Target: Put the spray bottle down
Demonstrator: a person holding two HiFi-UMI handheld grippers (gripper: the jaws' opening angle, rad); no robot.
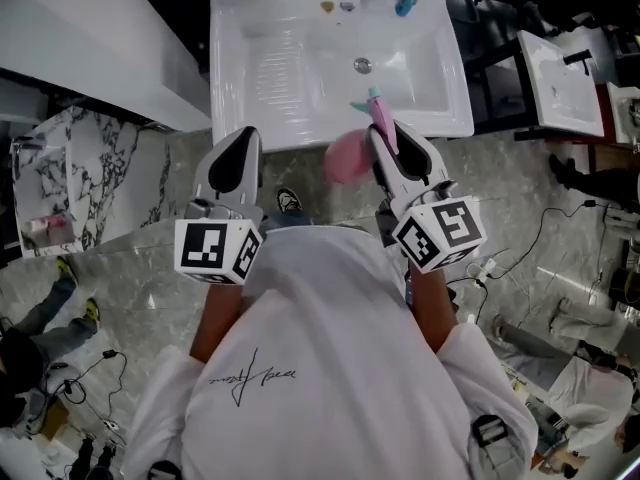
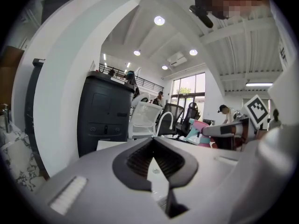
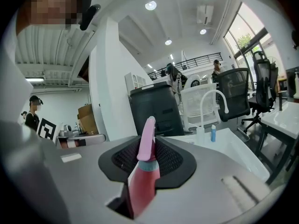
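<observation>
A pink spray bottle (image 1: 347, 160) with a teal collar is held upright in my right gripper (image 1: 385, 136), whose jaws are shut on its body. The nozzle reaches over the front rim of a white sink (image 1: 300, 68). In the right gripper view the bottle (image 3: 141, 183) stands between the black pads of the right gripper (image 3: 148, 161), its pink trigger head rising above them. My left gripper (image 1: 243, 138) hovers beside it at the sink's front edge, jaws shut and empty. In the left gripper view the left gripper (image 2: 154, 161) shows only a thin seam.
On the sink's back ledge stand a faucet (image 3: 214, 101) and a small blue bottle (image 1: 405, 3). A second sink (image 1: 565, 83) stands at the right. A white counter (image 1: 90, 38) and a marble slab (image 1: 70, 178) lie left. Cables and a shoe (image 1: 288, 200) are on the floor.
</observation>
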